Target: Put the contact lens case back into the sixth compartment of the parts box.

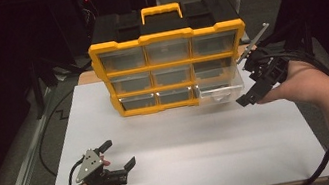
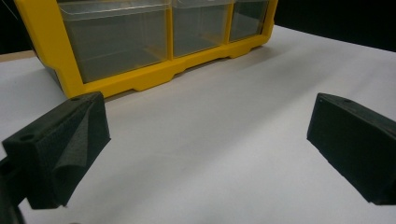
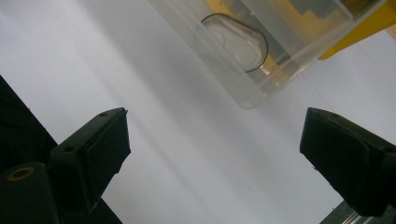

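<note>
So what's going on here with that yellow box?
A person holds tongs in each hand at a white table. The organizer stands at the far side, its bottom right drawer pulled partway out. The right tongs hover open just beside that drawer, holding nothing. The left tongs rest open near the table's front, away from the organizer.

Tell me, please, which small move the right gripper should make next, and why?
Probably ease the right gripper forward to the clear drawer. That drawer sticks out of the yellow organizer at bottom right, and the open gripper sits just beside it, not touching.
</note>
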The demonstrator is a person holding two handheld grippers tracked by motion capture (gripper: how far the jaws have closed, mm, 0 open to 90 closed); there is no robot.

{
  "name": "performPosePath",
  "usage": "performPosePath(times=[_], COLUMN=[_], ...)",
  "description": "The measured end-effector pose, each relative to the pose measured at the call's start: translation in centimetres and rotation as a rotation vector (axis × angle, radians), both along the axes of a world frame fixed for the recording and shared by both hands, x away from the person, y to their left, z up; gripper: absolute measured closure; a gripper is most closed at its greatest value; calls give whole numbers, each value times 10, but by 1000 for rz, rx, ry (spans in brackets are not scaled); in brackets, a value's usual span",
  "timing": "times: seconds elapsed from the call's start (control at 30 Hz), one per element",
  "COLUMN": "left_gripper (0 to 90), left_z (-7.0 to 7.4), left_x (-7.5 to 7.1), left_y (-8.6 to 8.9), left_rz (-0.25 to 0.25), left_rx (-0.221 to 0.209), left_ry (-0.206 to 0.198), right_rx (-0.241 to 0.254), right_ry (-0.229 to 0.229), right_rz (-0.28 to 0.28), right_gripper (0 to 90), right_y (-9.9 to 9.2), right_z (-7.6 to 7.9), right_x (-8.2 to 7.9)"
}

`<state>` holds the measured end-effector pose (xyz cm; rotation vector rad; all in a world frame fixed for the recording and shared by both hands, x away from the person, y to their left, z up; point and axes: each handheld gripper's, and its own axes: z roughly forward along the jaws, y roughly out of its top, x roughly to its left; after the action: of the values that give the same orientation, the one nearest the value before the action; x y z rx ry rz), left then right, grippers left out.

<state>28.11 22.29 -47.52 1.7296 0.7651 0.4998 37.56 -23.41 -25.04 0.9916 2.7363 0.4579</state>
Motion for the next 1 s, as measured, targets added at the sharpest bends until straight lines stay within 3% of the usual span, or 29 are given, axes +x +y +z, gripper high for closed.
performPosePath(times=[0.5,0.63,1.0], left_gripper=[4,4,4], left_z=[0,0,0], left_x=[0,-1,0], left_y=[0,0,0], left_rz=[-2,-1,-1], left_rx=[1,-2,1], left_ry=[-2,-2,-3], right_rx=[3,3,-23], right_ry=[24,34,45], right_rz=[-25,-32,-44], right_gripper=[46,1,1], right_y=[-11,-13,-16], right_z=[-23,-32,-56], right_x=[-24,-27,-33])
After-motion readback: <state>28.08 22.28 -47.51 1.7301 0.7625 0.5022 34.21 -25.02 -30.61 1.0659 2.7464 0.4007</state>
